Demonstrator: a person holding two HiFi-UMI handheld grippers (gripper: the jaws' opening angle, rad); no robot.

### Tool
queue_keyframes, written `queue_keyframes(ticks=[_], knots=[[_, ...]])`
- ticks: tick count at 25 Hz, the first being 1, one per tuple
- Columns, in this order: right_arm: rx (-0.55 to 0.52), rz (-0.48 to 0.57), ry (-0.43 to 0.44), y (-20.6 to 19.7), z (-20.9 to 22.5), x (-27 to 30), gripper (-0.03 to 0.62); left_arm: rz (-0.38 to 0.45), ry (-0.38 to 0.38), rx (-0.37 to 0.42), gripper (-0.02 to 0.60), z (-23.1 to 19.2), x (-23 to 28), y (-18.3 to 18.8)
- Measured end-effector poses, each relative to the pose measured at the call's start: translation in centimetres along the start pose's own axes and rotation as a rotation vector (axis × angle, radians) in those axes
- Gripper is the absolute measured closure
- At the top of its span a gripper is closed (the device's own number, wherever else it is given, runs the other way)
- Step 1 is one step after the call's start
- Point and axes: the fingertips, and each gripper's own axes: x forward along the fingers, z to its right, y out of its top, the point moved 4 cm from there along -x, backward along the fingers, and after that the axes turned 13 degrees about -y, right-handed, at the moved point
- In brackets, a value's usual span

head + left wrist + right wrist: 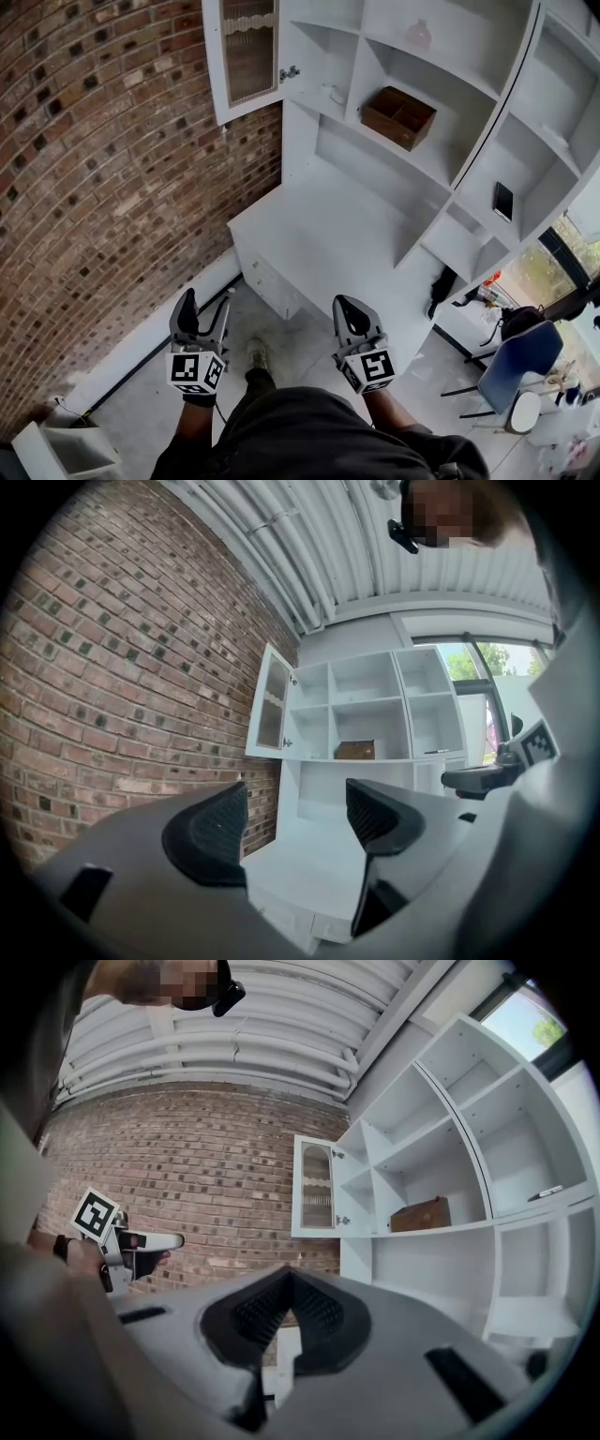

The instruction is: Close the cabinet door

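Note:
The white cabinet door (242, 52), with a glass pane and a small metal knob, stands swung open toward the brick wall at the upper left of the shelving unit. Both grippers are held low, far below the door and apart from it. My left gripper (208, 309) is open with nothing between its jaws. My right gripper (345, 307) is shut and holds nothing. In the left gripper view the open door (270, 710) shows beyond the spread pads (211, 832). In the right gripper view the door (317, 1199) is above the closed right gripper (288, 1286).
A brown wooden box (398, 116) sits on a shelf right of the door. A white counter with drawers (319, 234) juts out below. The brick wall (103, 187) runs along the left. A dark flat object (503, 201) lies on a right shelf; a blue chair (516, 361) stands far right.

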Motion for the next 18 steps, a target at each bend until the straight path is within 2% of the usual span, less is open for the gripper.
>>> queue_keyframes(ticks=[9, 18], knots=[[-0.029, 0.009, -0.045, 0.9, -0.1, 9.2, 0.597, 0.023, -0.046, -0.018, 0.255, -7.7, 8.3, 0.2], [-0.038, 0.036, -0.083, 3.1, -2.7, 20.4, 0.597, 0.042, -0.114, -0.011, 0.265, -17.4, 17.0, 3.1]])
